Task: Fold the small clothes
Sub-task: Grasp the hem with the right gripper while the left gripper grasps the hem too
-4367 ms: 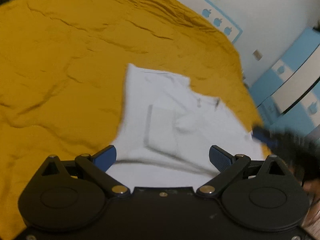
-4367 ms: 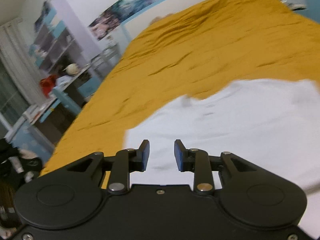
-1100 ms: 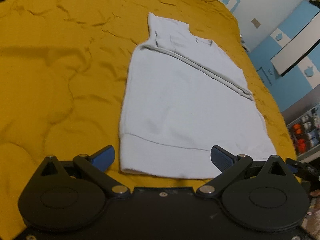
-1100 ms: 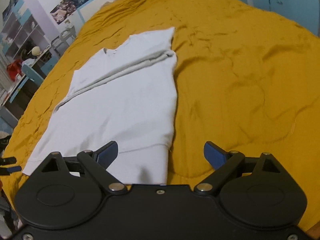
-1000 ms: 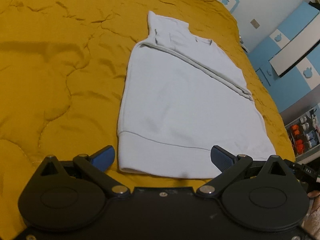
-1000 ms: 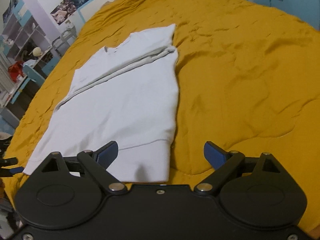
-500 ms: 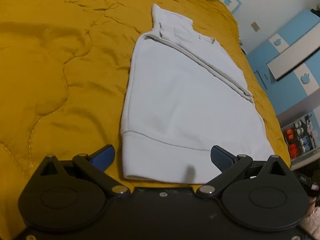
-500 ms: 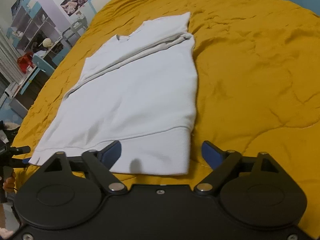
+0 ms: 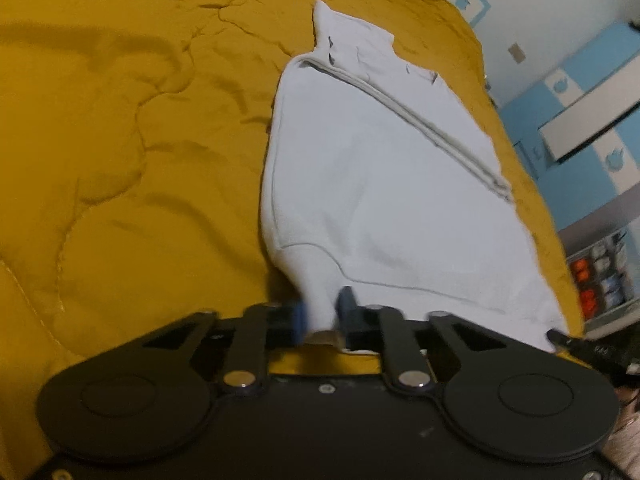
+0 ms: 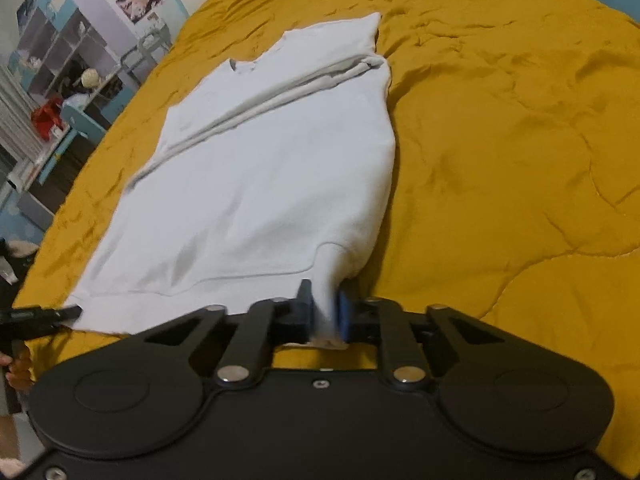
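Pinching the white shirt [image 9: 384, 184] hem corners, my left gripper [image 9: 322, 314] and right gripper [image 10: 323, 312] hold cloth between their fingers. It lies on the yellow quilt [image 10: 500, 120].

A small white garment [image 9: 384, 184] lies spread on the yellow quilt, already folded lengthwise into a long panel, with its neckline at the far end. A folded edge runs as a diagonal ridge across the far part. The banded hem is nearest. Its near left corner [image 9: 316, 300] and near right corner [image 10: 332, 280] are both pinched and drawn up off the quilt.
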`<state>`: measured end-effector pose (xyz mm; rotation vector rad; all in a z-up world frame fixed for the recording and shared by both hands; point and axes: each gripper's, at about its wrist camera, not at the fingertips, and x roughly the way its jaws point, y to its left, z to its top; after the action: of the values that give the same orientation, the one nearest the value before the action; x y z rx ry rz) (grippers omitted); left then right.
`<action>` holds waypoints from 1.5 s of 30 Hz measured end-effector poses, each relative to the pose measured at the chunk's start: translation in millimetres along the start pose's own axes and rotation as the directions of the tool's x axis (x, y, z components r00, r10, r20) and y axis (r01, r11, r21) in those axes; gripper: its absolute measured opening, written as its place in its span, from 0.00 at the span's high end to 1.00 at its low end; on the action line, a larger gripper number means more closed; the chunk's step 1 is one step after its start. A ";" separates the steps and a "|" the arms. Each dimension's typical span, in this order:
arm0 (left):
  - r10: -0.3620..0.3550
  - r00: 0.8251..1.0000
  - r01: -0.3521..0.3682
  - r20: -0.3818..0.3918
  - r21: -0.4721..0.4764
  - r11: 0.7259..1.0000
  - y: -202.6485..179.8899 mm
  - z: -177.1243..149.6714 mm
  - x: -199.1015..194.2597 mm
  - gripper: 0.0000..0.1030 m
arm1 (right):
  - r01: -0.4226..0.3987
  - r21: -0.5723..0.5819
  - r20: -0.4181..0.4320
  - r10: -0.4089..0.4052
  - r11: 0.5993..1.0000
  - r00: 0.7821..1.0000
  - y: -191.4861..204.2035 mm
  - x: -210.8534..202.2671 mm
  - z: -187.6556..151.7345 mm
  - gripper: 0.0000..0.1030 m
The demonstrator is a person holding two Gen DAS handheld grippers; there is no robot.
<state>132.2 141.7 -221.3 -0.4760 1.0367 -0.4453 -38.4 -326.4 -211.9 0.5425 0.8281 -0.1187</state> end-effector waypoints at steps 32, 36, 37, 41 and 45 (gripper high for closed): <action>-0.164 0.950 0.128 0.266 0.149 0.981 -99.0 306.8 93.8 0.95 | -0.154 0.093 0.339 0.114 0.984 0.934 0.6 73.3 271.1 0.93; -0.125 0.959 0.090 0.255 0.146 0.985 -95.8 355.5 151.9 0.95 | -0.111 0.088 0.324 0.077 0.990 0.943 -6.0 126.6 323.2 0.93; -0.112 0.962 0.078 0.249 0.145 0.986 -93.5 365.0 166.7 0.95 | -0.102 0.092 0.316 0.068 0.991 0.946 -8.9 138.4 331.9 0.93; -0.012 0.976 -0.003 0.218 0.072 0.997 -74.7 393.3 222.4 0.76 | -0.034 0.156 0.286 -0.012 0.987 0.958 -27.0 196.0 357.3 0.84; 0.034 0.960 -0.026 0.277 -0.033 0.999 -52.4 398.0 211.1 0.60 | 0.054 0.254 0.324 -0.137 0.966 0.936 -44.8 207.2 356.0 0.59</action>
<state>572.5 45.6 -170.1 -0.5320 0.7786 -0.3254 326.2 -521.5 -185.5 0.6881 0.5030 -0.3976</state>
